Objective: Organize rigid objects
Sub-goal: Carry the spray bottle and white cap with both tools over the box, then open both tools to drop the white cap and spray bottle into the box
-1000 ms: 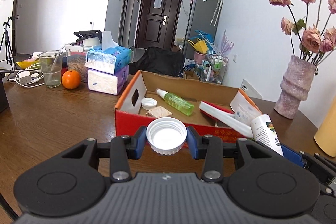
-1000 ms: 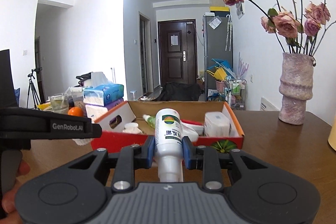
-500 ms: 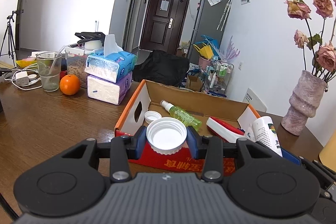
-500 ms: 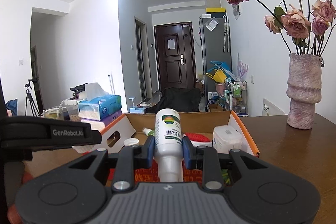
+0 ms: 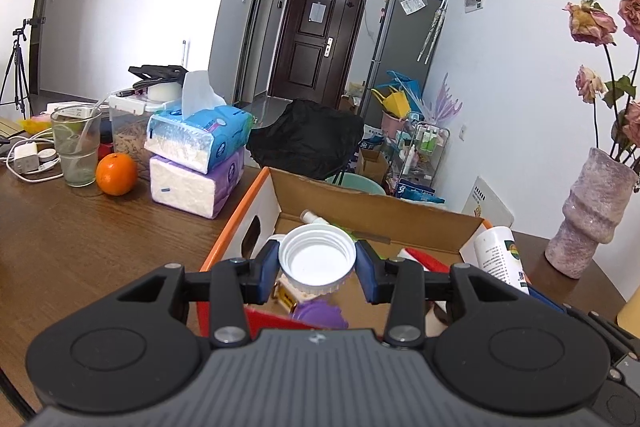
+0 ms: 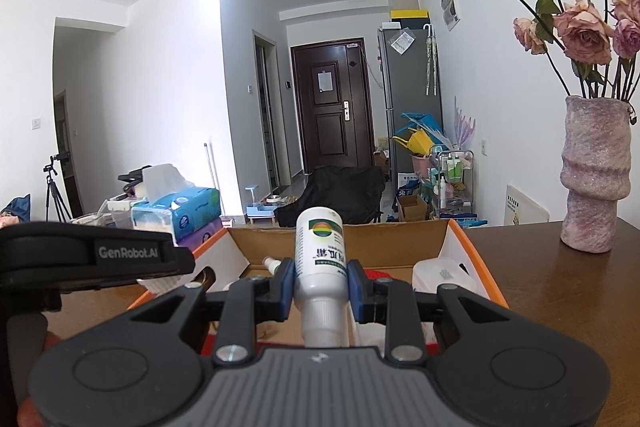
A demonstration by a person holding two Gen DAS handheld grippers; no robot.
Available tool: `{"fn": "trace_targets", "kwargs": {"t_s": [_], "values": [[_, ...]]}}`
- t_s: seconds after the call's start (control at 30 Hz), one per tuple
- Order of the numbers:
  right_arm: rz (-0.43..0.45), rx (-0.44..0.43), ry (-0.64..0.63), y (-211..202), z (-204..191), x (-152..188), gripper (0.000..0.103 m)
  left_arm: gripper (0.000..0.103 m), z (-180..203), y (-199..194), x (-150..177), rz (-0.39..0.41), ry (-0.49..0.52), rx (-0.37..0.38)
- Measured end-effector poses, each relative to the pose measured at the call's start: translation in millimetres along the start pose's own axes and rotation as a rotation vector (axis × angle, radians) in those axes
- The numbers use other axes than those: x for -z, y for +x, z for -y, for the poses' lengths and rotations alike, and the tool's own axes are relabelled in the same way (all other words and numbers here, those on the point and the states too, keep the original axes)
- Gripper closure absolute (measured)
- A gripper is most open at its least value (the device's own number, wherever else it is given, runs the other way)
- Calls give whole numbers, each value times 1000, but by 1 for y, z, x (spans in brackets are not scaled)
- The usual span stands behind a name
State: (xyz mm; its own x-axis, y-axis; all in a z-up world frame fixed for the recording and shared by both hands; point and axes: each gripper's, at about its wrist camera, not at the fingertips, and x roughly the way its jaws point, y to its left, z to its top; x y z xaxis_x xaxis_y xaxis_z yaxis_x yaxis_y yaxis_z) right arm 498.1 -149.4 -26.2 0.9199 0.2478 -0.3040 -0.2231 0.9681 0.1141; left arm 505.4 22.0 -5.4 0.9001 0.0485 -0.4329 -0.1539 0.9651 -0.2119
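Note:
My left gripper (image 5: 317, 269) is shut on a white screw cap (image 5: 317, 263), its hollow side facing the camera, held over the near left part of an open cardboard box (image 5: 376, 215) with orange rims. My right gripper (image 6: 320, 283) is shut on a white bottle (image 6: 319, 259) with a green and orange label, bottom pointing away, above the same box (image 6: 360, 239). That bottle (image 5: 500, 257) shows at the right edge of the left wrist view. Inside the box lie a small spray bottle (image 6: 271, 264), a red item (image 5: 424, 261), a purple lid (image 5: 320, 313) and a white tub (image 6: 444, 277).
Left of the box on the brown table (image 5: 80, 239) stand stacked tissue packs (image 5: 198, 155), an orange (image 5: 116, 173), a glass (image 5: 77, 145) and chargers with cables (image 5: 28, 159). A pink vase (image 6: 594, 175) of dried roses stands at the right. The other gripper's body (image 6: 88, 259) fills the left.
Both grippers have moved forward over the box with cap and bottle still held. The box now lies under the fingers and its red front wall has dropped out of sight.

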Motion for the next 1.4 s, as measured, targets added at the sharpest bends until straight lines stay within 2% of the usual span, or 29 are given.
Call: {"fn": "trace_targets", "kwargs": {"t_s": [0.7,1.27,1.33,1.4], "values": [[-23,-6,-54,60,7,-18,76,61,8,64,-21,-1,41,-21],[-98,33,-78,101,7,-27,76,61,6,103,-26,-33,105,-60],[-109,33,-81,103,8,-28,76,57,6,102,-26,-32,112,-61],[-113,47,-69,101,9,-30,71,40,5,101,-26,-28,120,-66]]}}
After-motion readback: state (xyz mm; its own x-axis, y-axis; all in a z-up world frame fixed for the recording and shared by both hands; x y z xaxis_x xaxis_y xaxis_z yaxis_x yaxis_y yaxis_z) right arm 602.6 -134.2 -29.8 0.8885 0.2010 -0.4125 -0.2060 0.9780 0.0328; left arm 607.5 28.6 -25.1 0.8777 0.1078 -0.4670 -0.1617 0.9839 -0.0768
